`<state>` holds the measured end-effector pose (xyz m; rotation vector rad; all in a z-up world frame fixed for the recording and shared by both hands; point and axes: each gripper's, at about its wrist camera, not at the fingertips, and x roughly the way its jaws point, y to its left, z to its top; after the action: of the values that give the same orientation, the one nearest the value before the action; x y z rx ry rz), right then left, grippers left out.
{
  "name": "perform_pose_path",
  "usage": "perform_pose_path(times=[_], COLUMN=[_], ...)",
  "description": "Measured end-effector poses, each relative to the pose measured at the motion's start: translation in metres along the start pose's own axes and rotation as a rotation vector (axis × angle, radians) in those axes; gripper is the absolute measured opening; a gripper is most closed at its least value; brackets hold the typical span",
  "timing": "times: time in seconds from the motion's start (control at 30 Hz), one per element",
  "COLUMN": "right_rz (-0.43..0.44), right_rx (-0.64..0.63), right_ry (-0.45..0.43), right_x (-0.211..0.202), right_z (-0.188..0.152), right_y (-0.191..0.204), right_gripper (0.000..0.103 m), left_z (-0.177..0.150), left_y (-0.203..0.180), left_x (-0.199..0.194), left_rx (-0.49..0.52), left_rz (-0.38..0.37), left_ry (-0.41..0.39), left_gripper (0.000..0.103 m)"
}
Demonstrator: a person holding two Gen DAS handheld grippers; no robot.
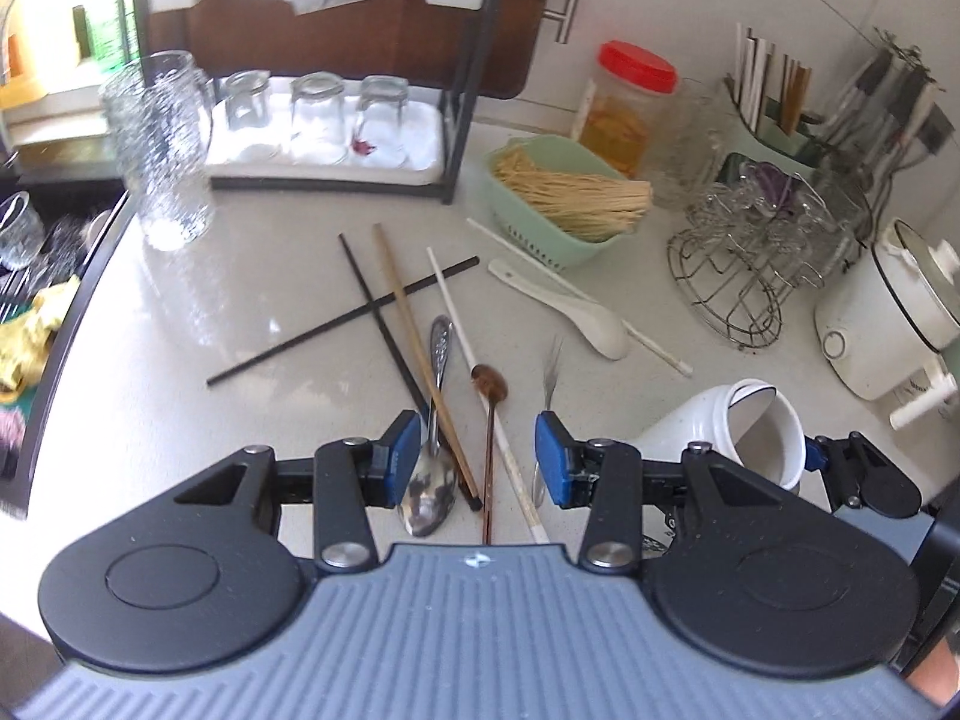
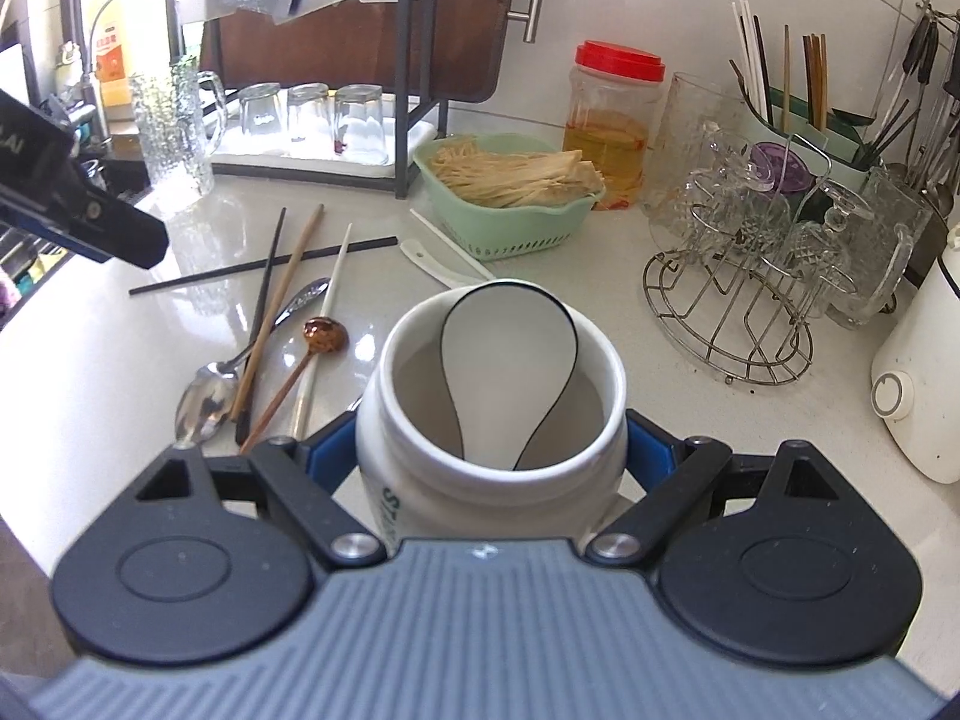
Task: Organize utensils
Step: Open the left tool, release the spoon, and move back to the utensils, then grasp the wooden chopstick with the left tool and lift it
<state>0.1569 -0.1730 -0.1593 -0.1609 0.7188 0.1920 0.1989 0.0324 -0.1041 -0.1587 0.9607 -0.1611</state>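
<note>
Both tongs are over the counter. Right gripper is clamped on the white jar, tilted toward the loose utensils, with 1 white spoon already inside. Left gripper has its jaws apart and empty, hovering low above the scattered pile: 2 black chopsticks, a wooden chopstick, white chopsticks, the steel spoon, the brown spoon. I judge the step in hand is picking the next utensil. It seems the next move needs the left jaws lowered around 1 handle only, probably the brown spoon, without catching the neighbours that cross beside it.
</note>
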Motion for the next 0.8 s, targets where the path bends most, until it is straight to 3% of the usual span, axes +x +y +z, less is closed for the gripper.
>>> perform_pose_path(times=[0.23,0.4,0.8], right_rz=[0.041,0.065,0.079], right_rx=[-0.028,-0.051,-0.065], right_ry=[-0.002,-0.004,-0.022], right_x=[-0.003,-0.005,-0.006], right_z=[-0.003,-0.005,-0.008], right_y=[-0.007,-0.010,-0.011], right_gripper=[0.092,0.092,0.092], left_z=[-0.022,-0.028,0.018], left_y=[-0.007,-0.003,0.014], left_x=[0.005,0.014,0.080], left_rx=[-0.053,-0.123,-0.153], left_rz=[0.087,0.096,0.096], left_ry=[0.031,0.039,0.043], left_gripper=[0.048,0.048,0.048])
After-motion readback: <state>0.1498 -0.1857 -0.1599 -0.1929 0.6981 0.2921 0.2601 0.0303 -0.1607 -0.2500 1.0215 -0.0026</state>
